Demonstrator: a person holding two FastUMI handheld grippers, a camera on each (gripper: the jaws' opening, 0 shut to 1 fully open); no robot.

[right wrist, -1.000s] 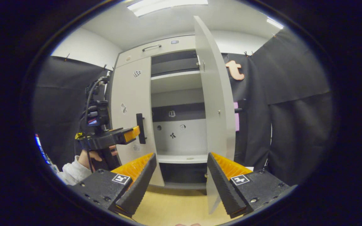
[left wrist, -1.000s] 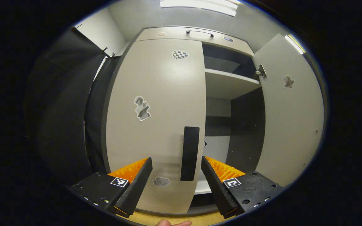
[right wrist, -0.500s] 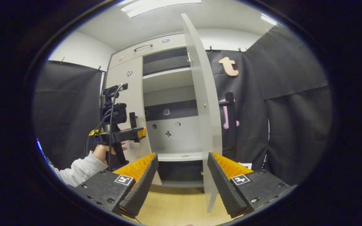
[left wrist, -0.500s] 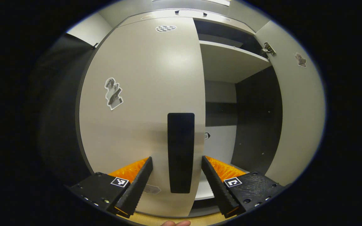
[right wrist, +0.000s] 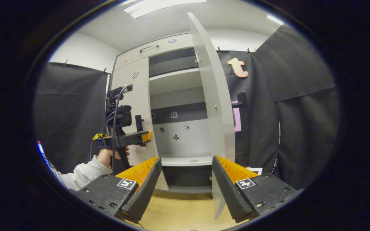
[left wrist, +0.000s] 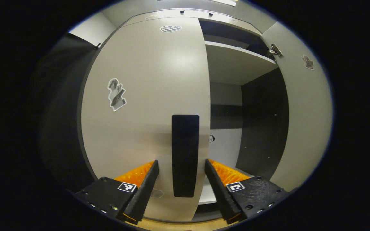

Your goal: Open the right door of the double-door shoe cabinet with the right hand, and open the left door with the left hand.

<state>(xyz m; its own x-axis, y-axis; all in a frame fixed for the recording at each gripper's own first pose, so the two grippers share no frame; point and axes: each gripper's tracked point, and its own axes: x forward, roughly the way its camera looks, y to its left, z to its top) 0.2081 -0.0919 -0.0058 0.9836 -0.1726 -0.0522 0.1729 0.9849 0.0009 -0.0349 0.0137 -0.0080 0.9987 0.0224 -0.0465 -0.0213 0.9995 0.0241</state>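
Since a second ago left tool (left wrist: 180, 179) closes in, fingers wide either side of the black handle (left wrist: 185, 155) at lower centre, not gripping; right door (right wrist: 215, 106) already swung open, left door (left wrist: 146, 112) still shut; right tool (right wrist: 186, 179) hangs wide, empty.

Shut left door (left wrist: 146, 96) blocks the way; right half (left wrist: 233, 96) stands open.

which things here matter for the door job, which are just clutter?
Job:
left door, shut
its black handle, between the open left gripper fingers
right door, swung open
right gripper, open, holding nothing

Clutter:
stickers on the doors
inner shelf
top drawer handle
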